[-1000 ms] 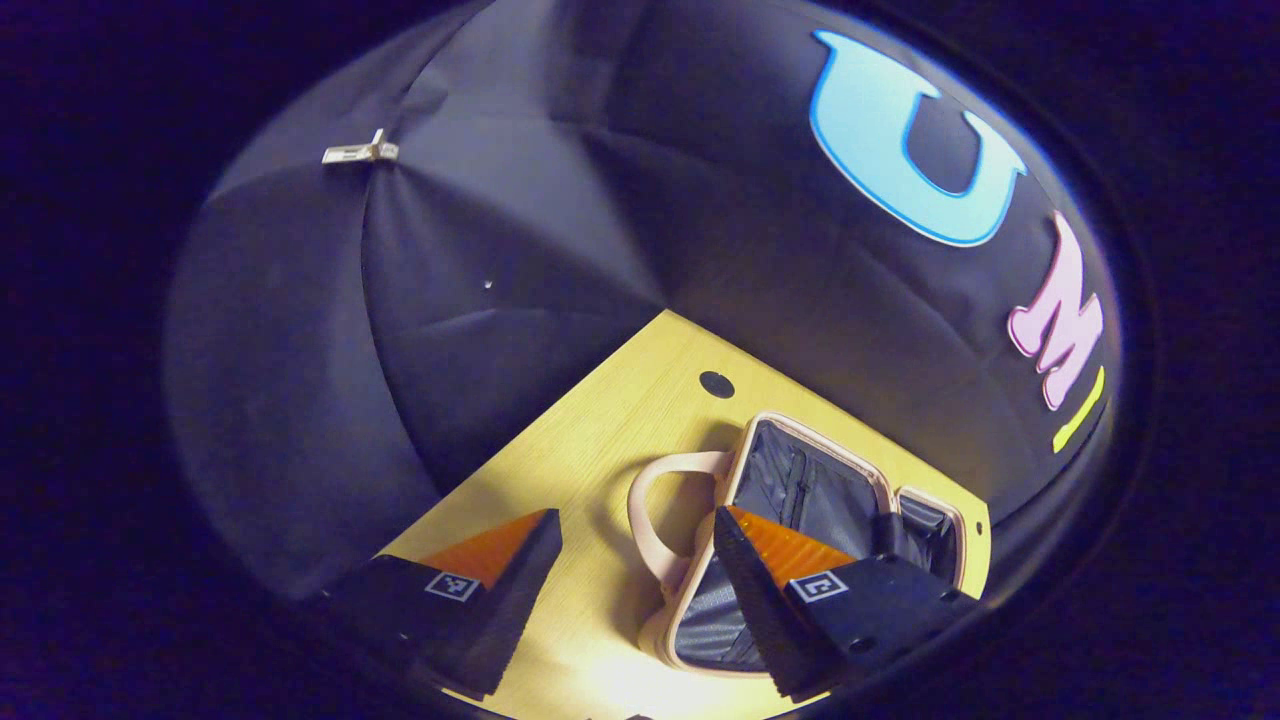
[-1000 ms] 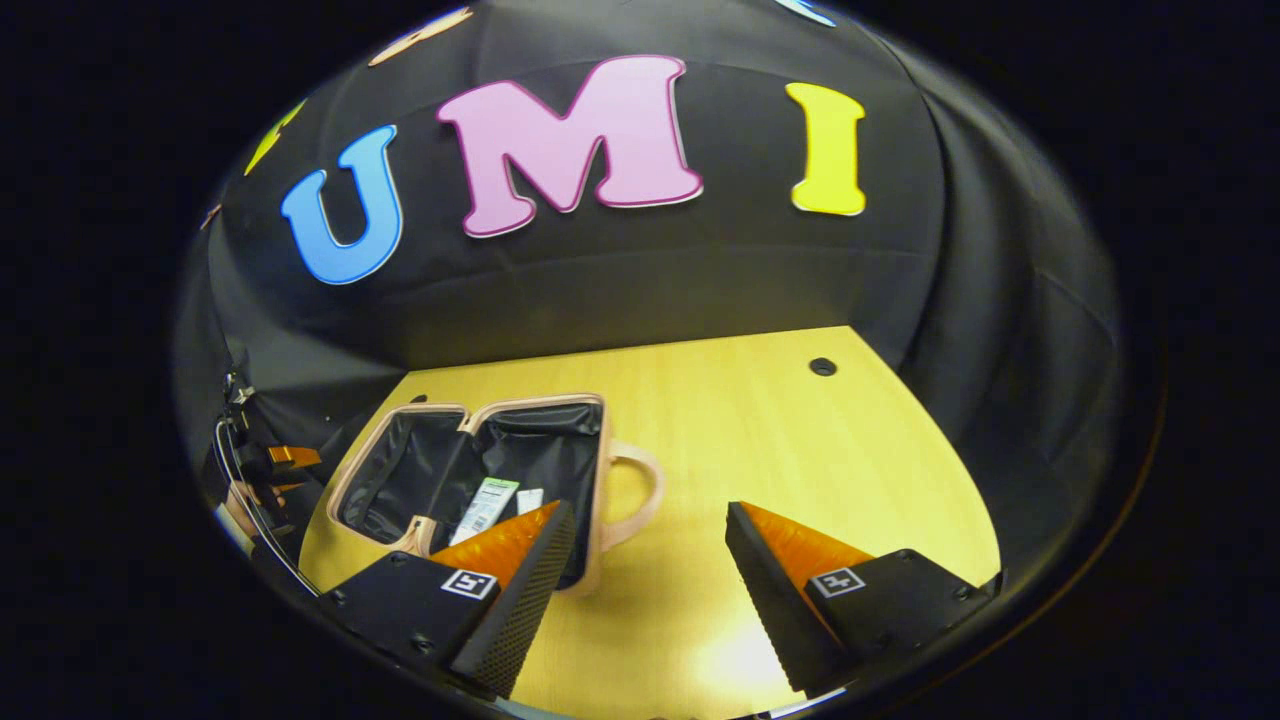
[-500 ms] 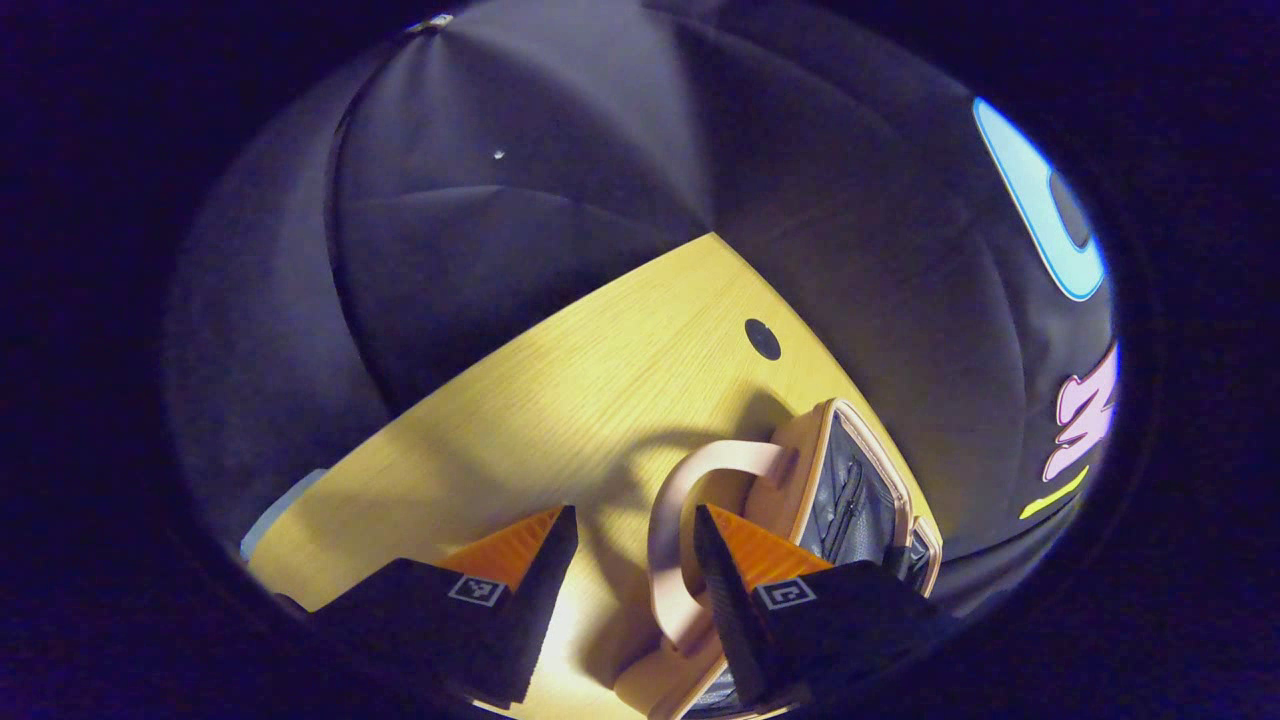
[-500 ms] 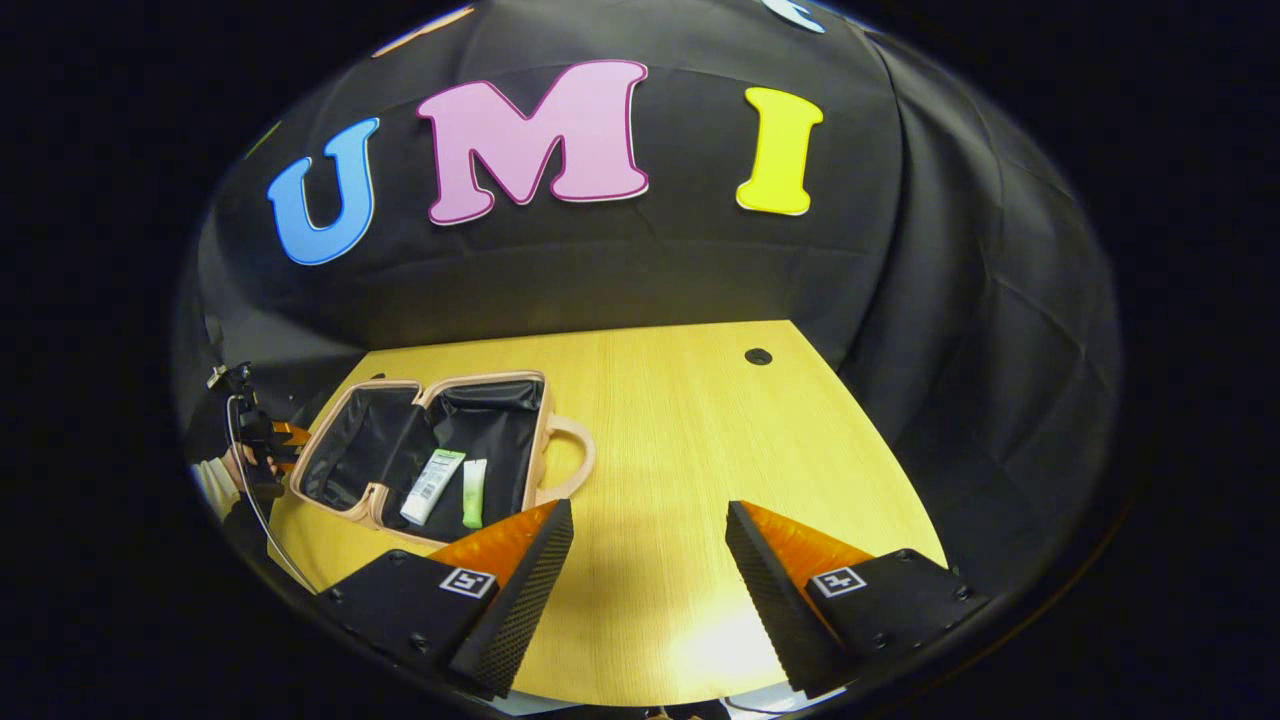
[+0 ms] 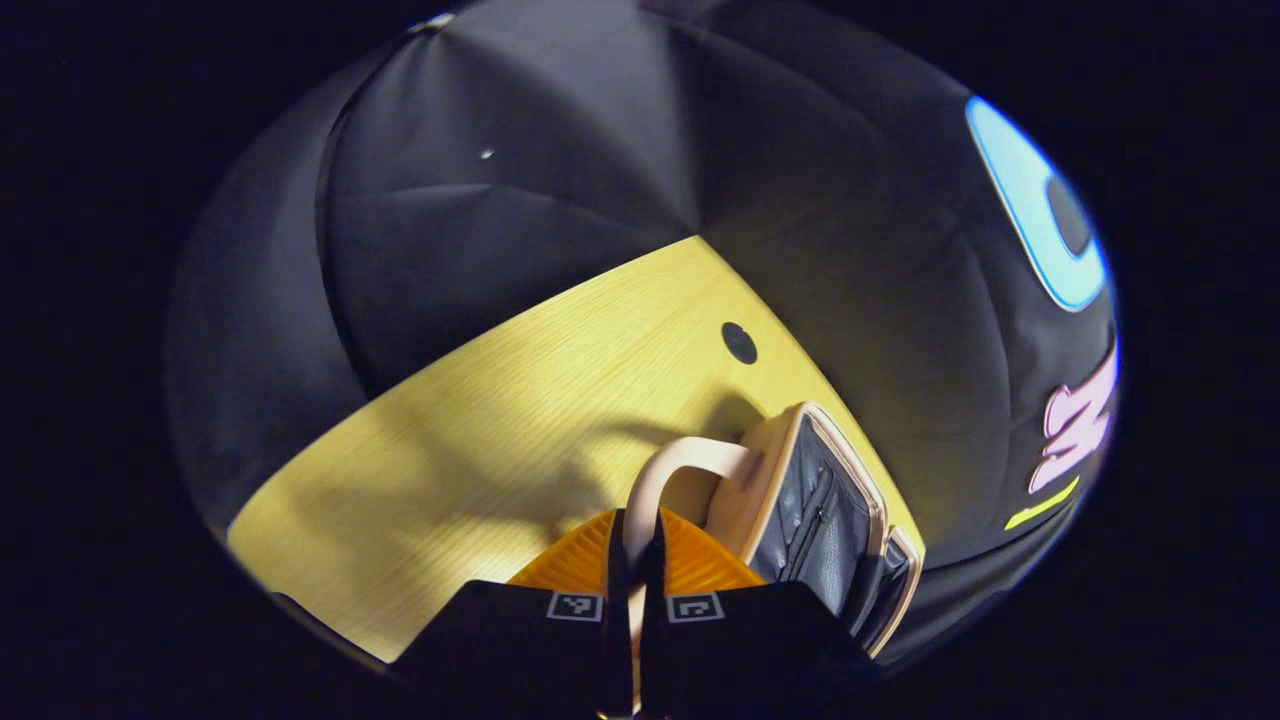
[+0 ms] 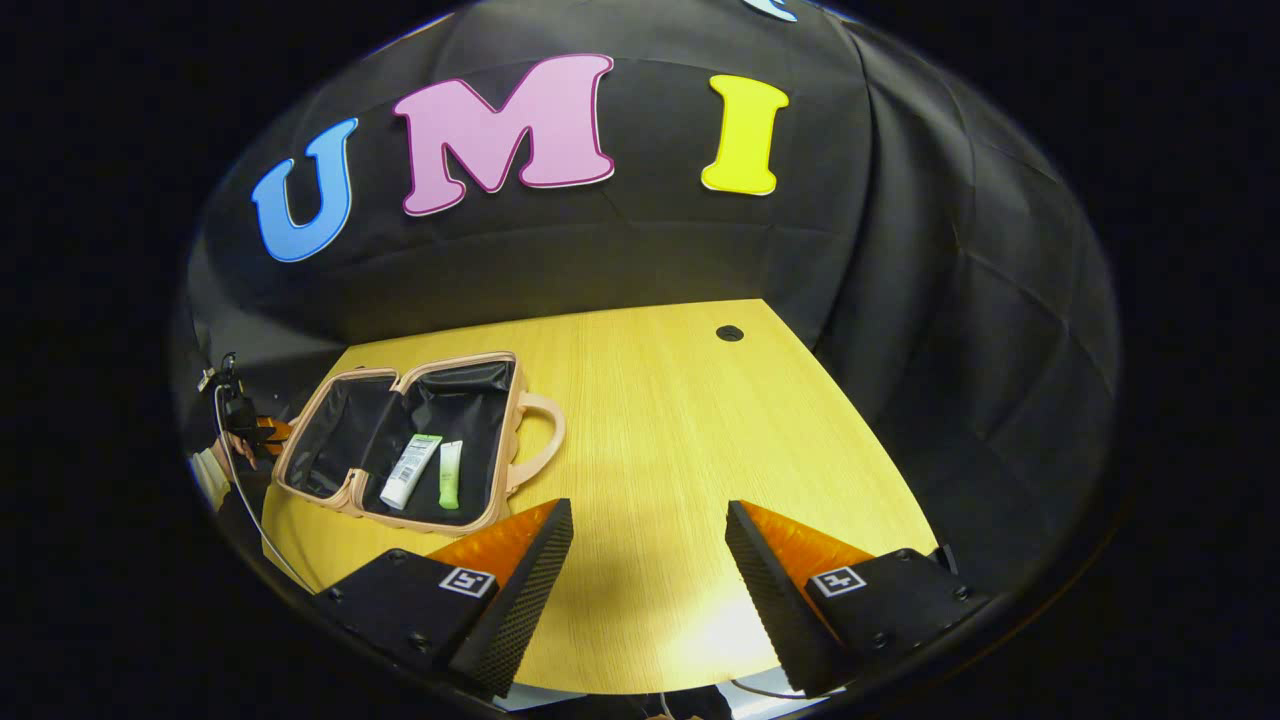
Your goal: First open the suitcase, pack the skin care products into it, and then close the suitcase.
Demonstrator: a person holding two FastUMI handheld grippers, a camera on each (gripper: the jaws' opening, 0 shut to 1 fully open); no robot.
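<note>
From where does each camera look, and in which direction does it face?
Left gripper view: on the left tongs, low above the table, facing the handle of the suitcase; its own fingers pinch that handle.
Right gripper view: on the right tongs, higher, facing table and booth wall; its own fingers stand apart.
Shared: the table and the open suitcase.

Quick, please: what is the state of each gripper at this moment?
Left gripper: closed on the pink handle of the open pink suitcase.
Right gripper: open, holding nothing, above the yellow wooden table.
</note>
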